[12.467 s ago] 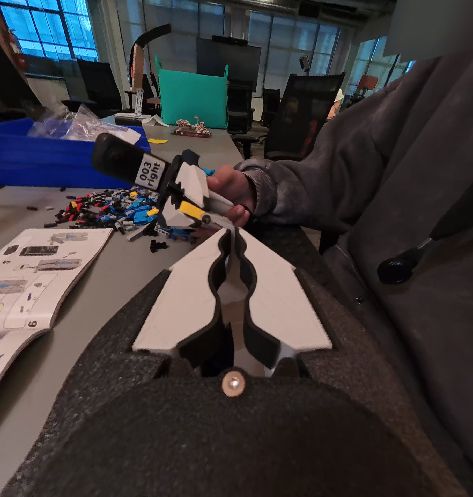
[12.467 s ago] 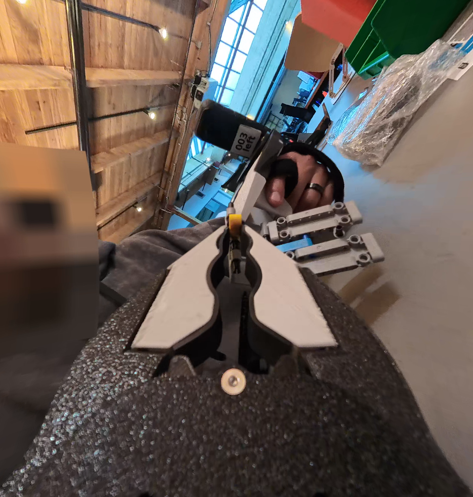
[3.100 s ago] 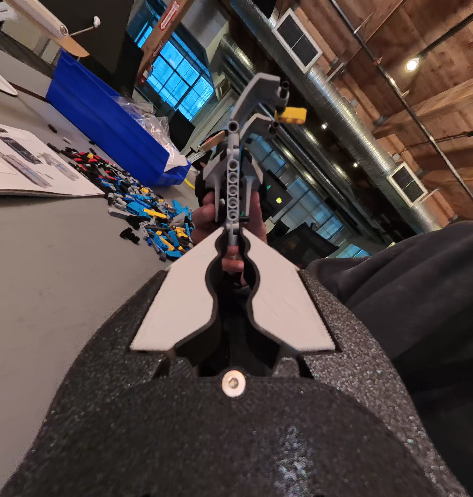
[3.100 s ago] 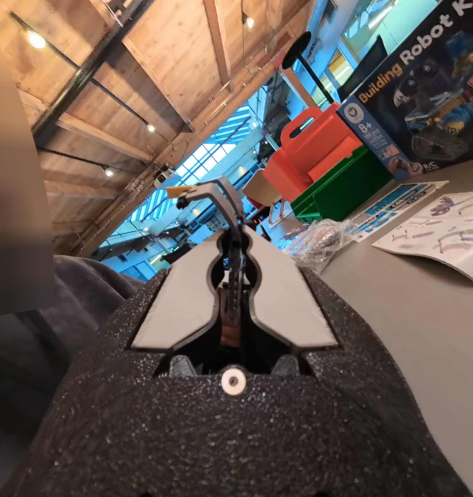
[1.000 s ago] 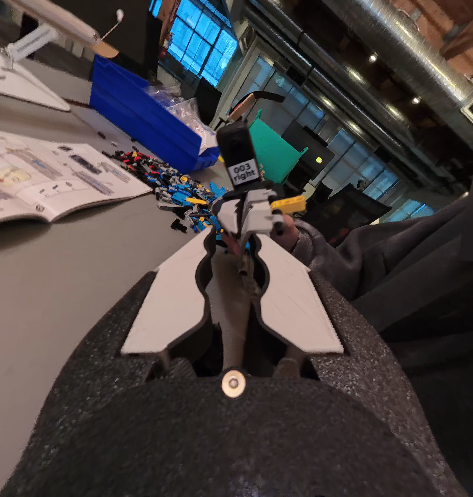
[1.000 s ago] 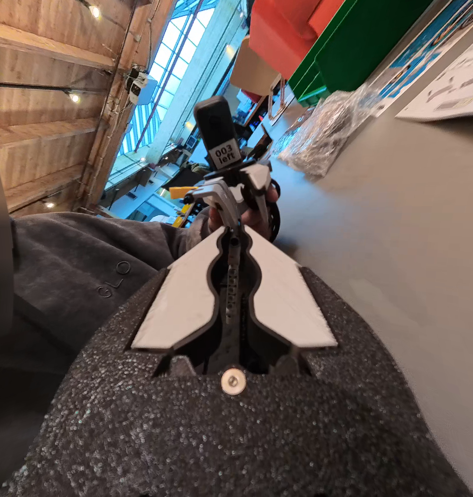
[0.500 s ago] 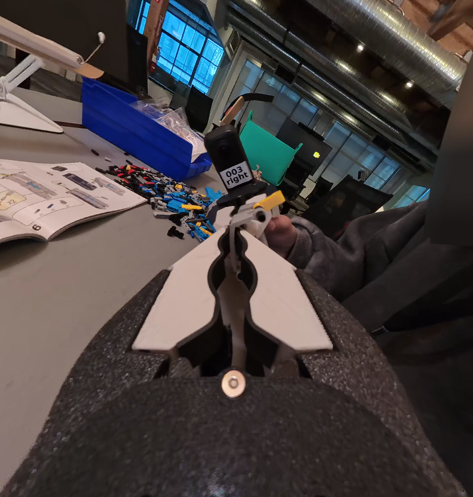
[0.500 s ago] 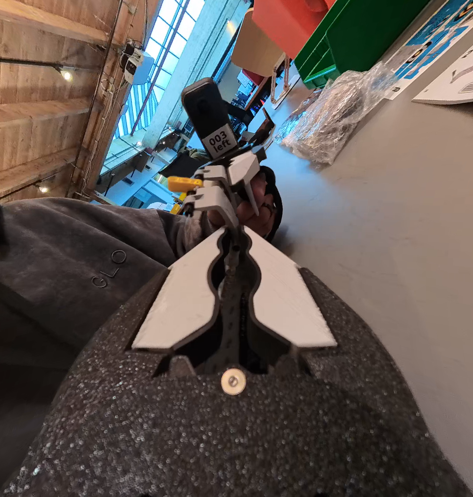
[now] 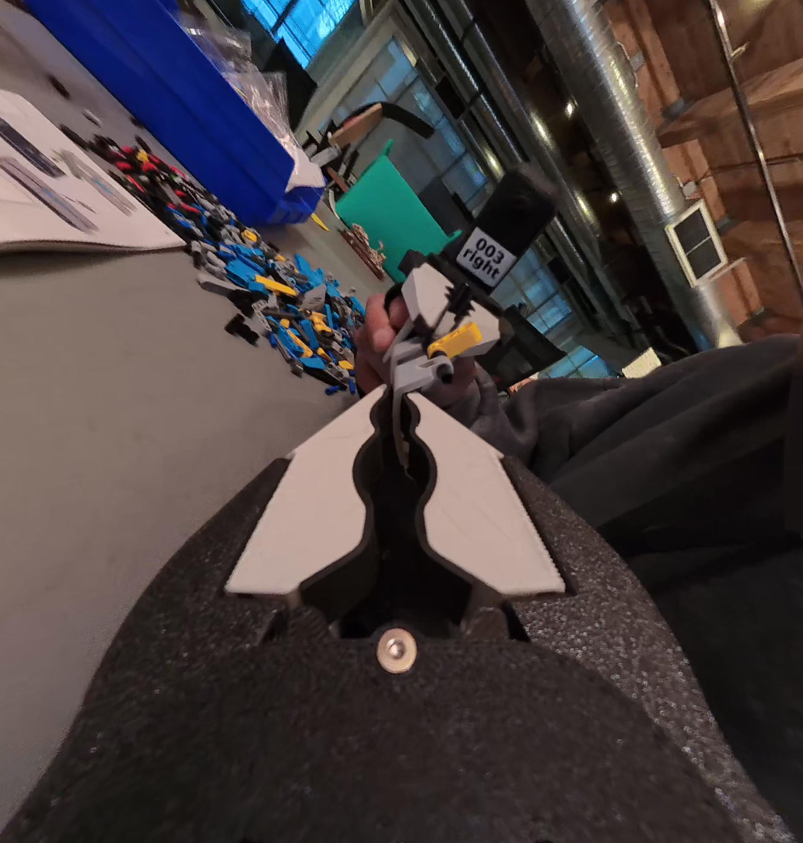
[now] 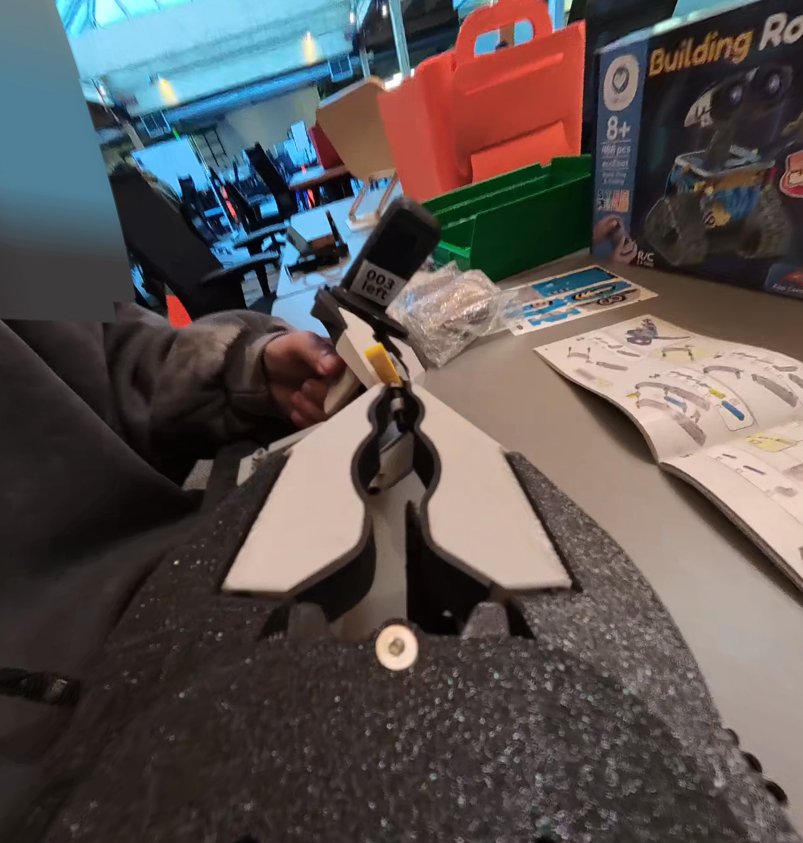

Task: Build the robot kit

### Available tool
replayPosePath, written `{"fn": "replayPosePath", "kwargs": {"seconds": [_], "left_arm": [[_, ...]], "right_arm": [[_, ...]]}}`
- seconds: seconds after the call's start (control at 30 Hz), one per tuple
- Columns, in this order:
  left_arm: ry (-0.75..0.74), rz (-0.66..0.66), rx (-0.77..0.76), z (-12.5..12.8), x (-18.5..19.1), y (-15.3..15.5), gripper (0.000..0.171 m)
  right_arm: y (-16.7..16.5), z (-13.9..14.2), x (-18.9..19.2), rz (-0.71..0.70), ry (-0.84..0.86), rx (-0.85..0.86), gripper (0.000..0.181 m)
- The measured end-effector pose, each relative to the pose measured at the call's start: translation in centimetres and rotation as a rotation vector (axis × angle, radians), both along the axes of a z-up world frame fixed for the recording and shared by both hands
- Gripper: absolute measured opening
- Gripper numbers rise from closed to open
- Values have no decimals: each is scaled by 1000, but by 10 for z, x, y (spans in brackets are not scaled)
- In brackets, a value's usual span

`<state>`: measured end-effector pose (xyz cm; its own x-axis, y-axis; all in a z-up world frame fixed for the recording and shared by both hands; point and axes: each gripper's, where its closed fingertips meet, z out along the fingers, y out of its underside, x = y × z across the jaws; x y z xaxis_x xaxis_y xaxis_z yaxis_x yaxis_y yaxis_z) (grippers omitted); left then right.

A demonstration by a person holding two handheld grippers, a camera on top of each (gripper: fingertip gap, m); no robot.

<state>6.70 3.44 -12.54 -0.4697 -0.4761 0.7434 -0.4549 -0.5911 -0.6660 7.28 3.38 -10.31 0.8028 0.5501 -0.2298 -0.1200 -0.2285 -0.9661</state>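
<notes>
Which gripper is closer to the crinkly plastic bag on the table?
Left. The left gripper sits just in front of the plastic bag, almost overlapping it in this view. The right gripper is farther back. Both are shut on the grey brick piece.

The left gripper [image 9: 394, 398] and right gripper [image 10: 396, 391] meet tip to tip, both with jaws pressed nearly together. A bare hand [image 10: 299, 375] in a grey sleeve grips the left one's handle.

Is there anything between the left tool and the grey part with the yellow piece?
No. The left tool is shut on the grey part itself; the right tool grips the same part from the opposite side.
</notes>
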Motion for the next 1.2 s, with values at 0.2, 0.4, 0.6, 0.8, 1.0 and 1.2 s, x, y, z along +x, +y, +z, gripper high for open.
{"fn": "replayPosePath", "kwargs": {"seconds": [0.2, 0.4, 0.6, 0.8, 1.0, 1.2], "left_arm": [[28, -4, -57, -2, 1, 3, 1], [43, -42, -89, -3, 1, -2, 1], [58, -62, -100, -4, 0, -5, 1], [72, -47, -26, -10, 1, -7, 0], [-74, 53, 285, 3, -1, -12, 21], [-179, 110, 308, 20, -10, -2, 27]], "right_arm": [[-5, -5, 1, 36, -36, -11, 23], [-4, -12, 2, 18, -90, -29, 7], [-3, -9, 0, 17, -55, -27, 7], [-6, -15, -3, 55, -27, -73, 7], [-10, -7, -6, 139, 127, -101, 5], [-12, 0, -1, 141, 175, -86, 5]]}}
